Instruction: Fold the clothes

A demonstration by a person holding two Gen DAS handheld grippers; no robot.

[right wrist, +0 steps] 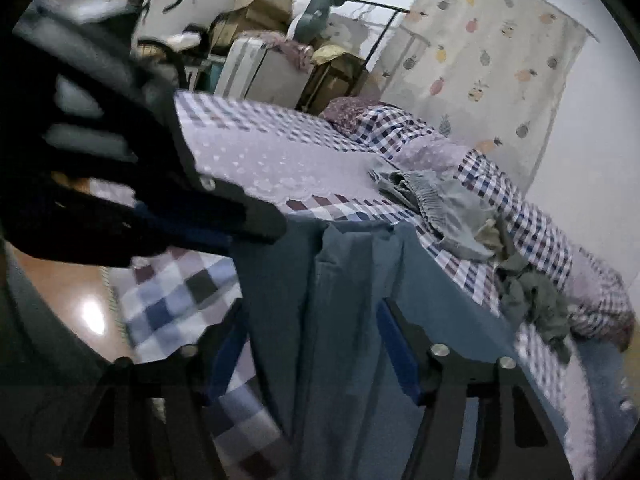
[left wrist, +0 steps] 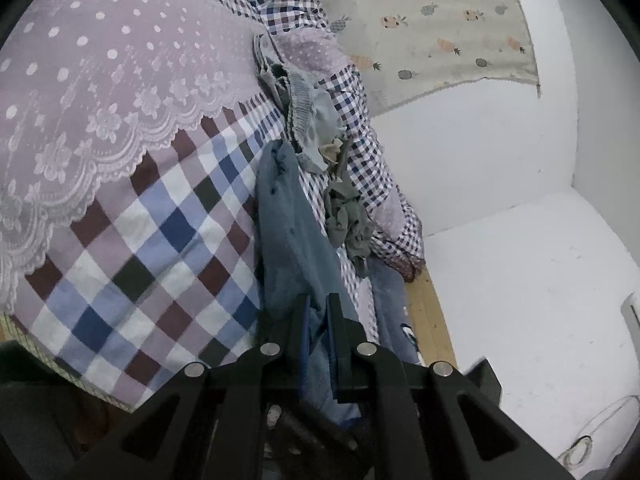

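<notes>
A blue-grey garment (left wrist: 288, 232) hangs over the edge of a bed with a checked cover (left wrist: 160, 240). My left gripper (left wrist: 318, 312) is shut on its upper edge. In the right wrist view the left gripper (right wrist: 276, 226) comes in from the left and pinches the top of the garment (right wrist: 320, 300). My right gripper (right wrist: 312, 324) stands open, with the hanging folds of the garment between its blue pads (right wrist: 400, 356); the pads do not press on the cloth.
A light grey garment (right wrist: 448, 208) and a crumpled olive garment (right wrist: 532, 296) lie on the bed near its far edge. A lilac lace cover (left wrist: 100, 80) spans the bed. Pineapple-print curtain (right wrist: 492, 60) and white wall behind; boxes and a suitcase (right wrist: 256, 64) beyond the bed.
</notes>
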